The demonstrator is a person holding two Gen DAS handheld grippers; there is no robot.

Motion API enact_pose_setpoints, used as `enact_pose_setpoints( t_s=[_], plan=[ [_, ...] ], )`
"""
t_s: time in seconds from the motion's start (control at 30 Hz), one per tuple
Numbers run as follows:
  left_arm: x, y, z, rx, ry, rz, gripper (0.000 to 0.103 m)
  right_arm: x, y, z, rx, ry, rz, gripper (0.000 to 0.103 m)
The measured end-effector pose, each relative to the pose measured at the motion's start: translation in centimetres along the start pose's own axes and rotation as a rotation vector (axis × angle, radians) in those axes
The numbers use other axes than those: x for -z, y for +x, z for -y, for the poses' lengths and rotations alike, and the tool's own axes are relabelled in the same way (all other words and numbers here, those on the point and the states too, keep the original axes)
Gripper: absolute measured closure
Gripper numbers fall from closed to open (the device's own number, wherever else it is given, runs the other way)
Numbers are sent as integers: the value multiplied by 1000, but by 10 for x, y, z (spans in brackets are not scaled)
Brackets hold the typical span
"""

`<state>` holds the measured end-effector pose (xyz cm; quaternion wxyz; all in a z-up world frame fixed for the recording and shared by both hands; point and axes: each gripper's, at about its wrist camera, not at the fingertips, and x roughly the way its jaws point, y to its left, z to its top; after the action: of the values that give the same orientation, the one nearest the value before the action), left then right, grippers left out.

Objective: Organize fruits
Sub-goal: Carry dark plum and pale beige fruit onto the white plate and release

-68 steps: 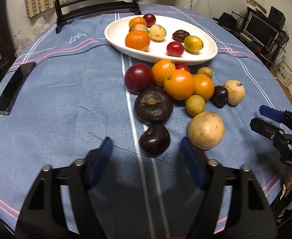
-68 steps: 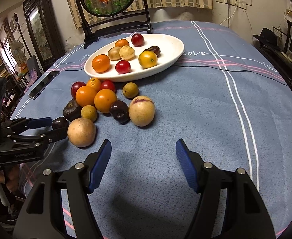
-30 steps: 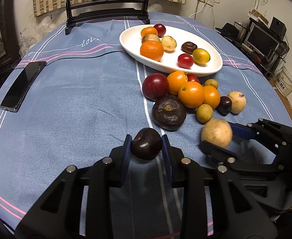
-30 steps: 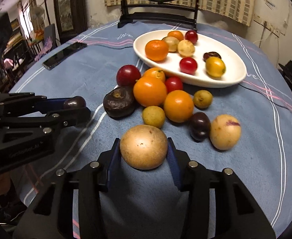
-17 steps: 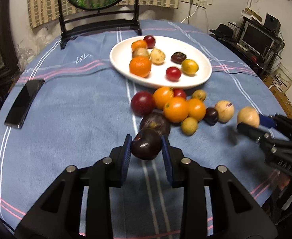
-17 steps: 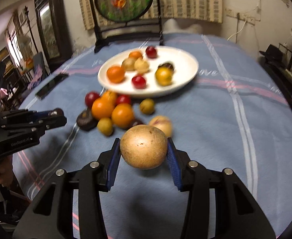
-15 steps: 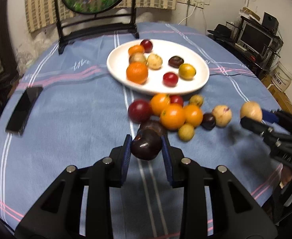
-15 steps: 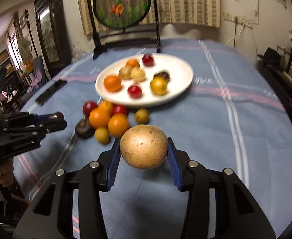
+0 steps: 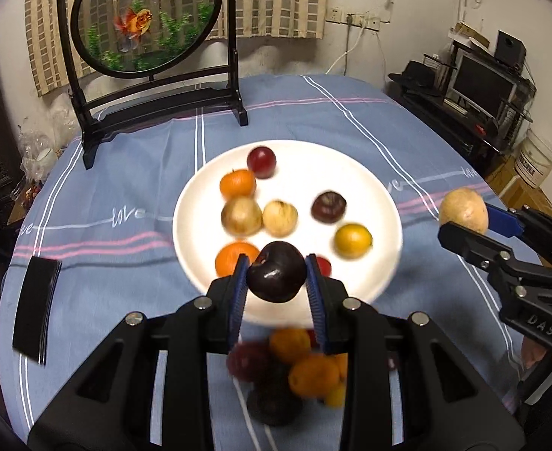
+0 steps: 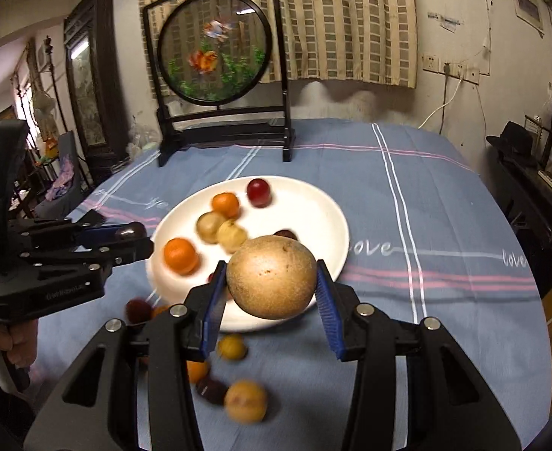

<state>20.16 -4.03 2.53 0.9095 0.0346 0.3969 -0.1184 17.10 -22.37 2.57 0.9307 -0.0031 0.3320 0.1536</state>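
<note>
My left gripper [image 9: 276, 274] is shut on a dark plum [image 9: 277, 271] and hangs over the near rim of the white oval plate [image 9: 351, 173]. My right gripper [image 10: 270, 280] is shut on a big tan round fruit [image 10: 272, 276], held above the plate [image 10: 313, 203] near its front edge. Each gripper shows in the other's view: the right gripper [image 9: 464, 225] with its tan fruit [image 9: 463, 210], the left gripper [image 10: 125, 238] with the plum [image 10: 130, 230]. Several oranges, plums and yellow fruits lie on the plate. A loose pile of fruit [image 9: 306, 372] sits on the cloth below, blurred.
A blue striped tablecloth [image 9: 133, 158] covers the round table. A goldfish screen on a black stand [image 9: 144, 18] stands at the far edge. A dark phone [image 9: 35, 308] lies at the left. Shelves with a monitor [image 9: 483, 86] are off to the right.
Both grippers shut on their fruits, lifted them off the cloth and carried them up and forward, from beside the loose pile to over the plate. The pile now lies beneath the fingers.
</note>
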Motion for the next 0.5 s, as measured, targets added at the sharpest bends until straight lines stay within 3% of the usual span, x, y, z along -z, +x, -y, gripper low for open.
enact_pose_setpoints(
  t_s=[0.23,0.5],
  plan=[
    [-22,58,-4,-7,-28,-75,72,-24,68,11,-30,30,-87,57],
    [-28,91,-8,-3,-39,-115,72,-26,112,10,-28,12,-164,57]
  ],
)
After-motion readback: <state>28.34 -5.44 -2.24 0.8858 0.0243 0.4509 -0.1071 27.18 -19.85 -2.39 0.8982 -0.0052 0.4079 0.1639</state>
